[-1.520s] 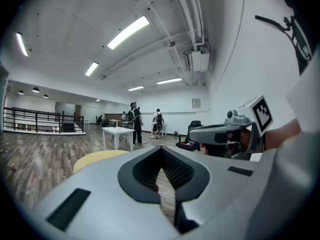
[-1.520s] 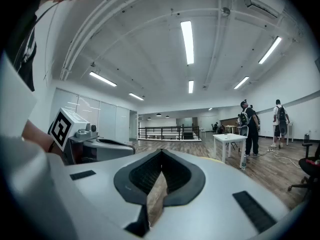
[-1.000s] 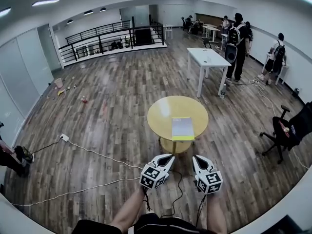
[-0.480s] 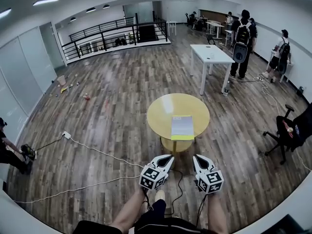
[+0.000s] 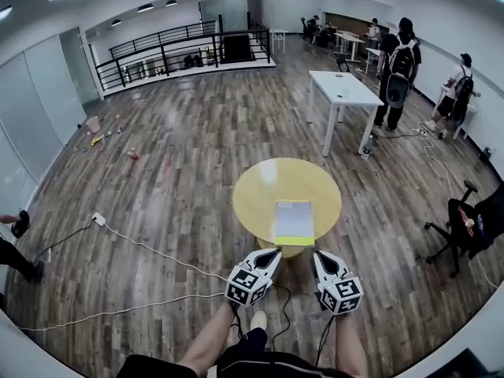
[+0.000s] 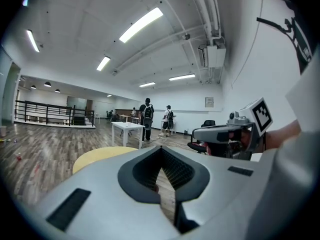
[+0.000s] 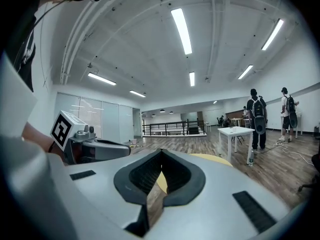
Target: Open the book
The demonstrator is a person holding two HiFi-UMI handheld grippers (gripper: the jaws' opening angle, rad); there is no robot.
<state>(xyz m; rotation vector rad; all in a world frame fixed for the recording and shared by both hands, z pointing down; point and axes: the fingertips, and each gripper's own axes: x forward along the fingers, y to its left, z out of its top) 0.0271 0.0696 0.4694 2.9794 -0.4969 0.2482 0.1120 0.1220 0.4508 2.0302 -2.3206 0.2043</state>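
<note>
Book (image 5: 294, 223): closed, flat on the round yellow desk (image 5: 256, 187), toward its 6 o'clock edge, yellow strip along the near end. Left gripper (image 5: 268, 255) and right gripper (image 5: 323, 257): side by side at 6 o'clock from the book, apart from it, fingers of each closed together on nothing. White desk (image 5: 340, 89) at 1 o'clock across the wooden floor (image 5: 181, 172), persons with backpacks (image 5: 399, 65) beside it

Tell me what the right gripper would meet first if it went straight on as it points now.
Probably the round yellow table, near rim: the right gripper aims at it with nothing between. Height is unclear, so it may clear the rim and reach the book.
</note>
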